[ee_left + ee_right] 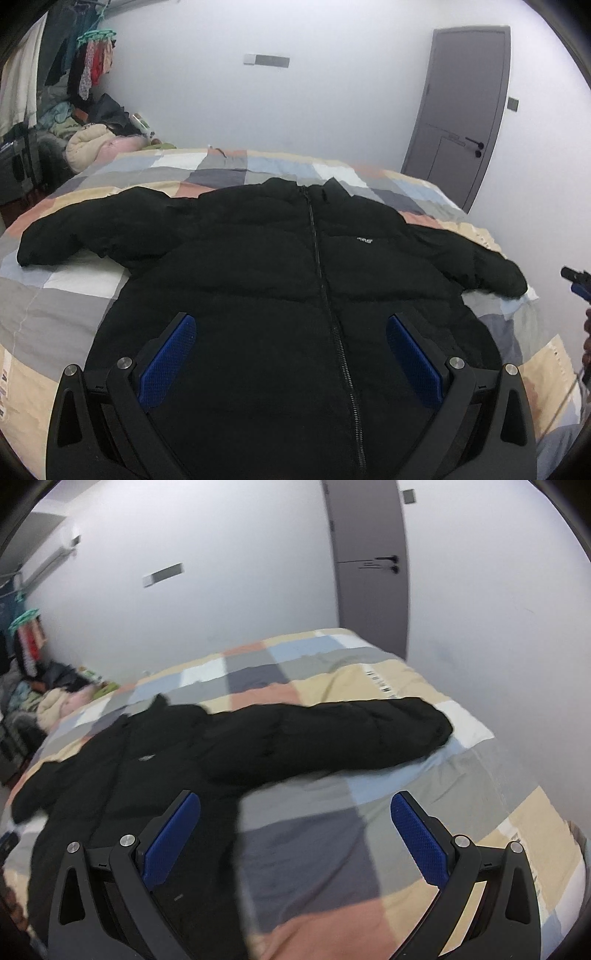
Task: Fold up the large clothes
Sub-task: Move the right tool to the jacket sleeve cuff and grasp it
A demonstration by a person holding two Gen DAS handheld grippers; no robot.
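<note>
A black puffer jacket (258, 266) lies flat and zipped on the bed, front up, collar toward the far wall and both sleeves spread outward. My left gripper (291, 325) hovers open over the jacket's lower front, straddling the zipper, with nothing between its blue pads. In the right wrist view the jacket (147, 760) fills the left side, and its right sleeve (332, 734) stretches across the quilt. My right gripper (295, 805) is open above the hem's right edge and the bare quilt, holding nothing. The right gripper's tip (576, 280) also shows at the far right of the left wrist view.
The bed carries a patchwork quilt (55, 314) in grey, beige, pink and blue. A heap of clothes and bags (85, 144) sits at the far left under hanging garments (92, 62). A grey door (461, 110) stands in the white wall beyond the bed.
</note>
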